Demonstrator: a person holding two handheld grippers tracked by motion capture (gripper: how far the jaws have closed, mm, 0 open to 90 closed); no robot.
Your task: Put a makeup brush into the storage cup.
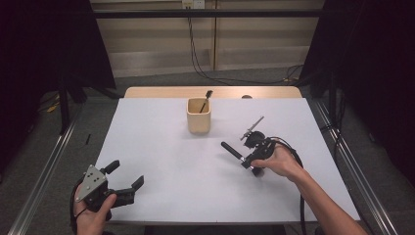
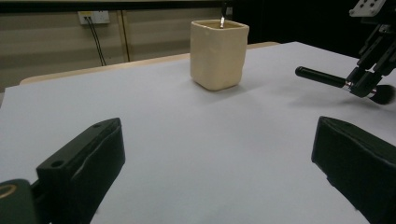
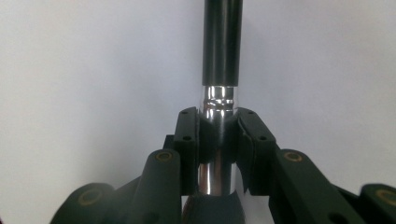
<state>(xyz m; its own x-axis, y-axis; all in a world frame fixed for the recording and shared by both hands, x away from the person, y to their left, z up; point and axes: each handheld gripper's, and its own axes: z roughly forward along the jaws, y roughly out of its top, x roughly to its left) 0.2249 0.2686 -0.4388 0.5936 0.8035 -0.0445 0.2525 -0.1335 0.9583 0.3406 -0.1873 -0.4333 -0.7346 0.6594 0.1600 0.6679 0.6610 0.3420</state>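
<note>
My right gripper (image 1: 250, 159) is shut on a black-handled makeup brush (image 1: 231, 150), held just above the white table (image 1: 161, 161) right of centre. In the right gripper view the pads (image 3: 187, 135) clamp the brush's silver ferrule and the black handle (image 3: 222, 42) points away; my right gripper (image 3: 218, 128) is seen from behind. The left gripper view shows that brush (image 2: 322, 77) at the far right, its dark bristles behind the right gripper (image 2: 365, 85). My left gripper (image 1: 126, 174) rests open at the front left corner, with nothing between its jaws (image 2: 217, 158).
A cream square cup (image 1: 198, 115) (image 2: 218, 53) stands at the table's centre back with a thin black brush (image 1: 206, 99) leaning in it. Another slim brush (image 1: 252, 127) lies just behind the right gripper. Cables trail from both grippers.
</note>
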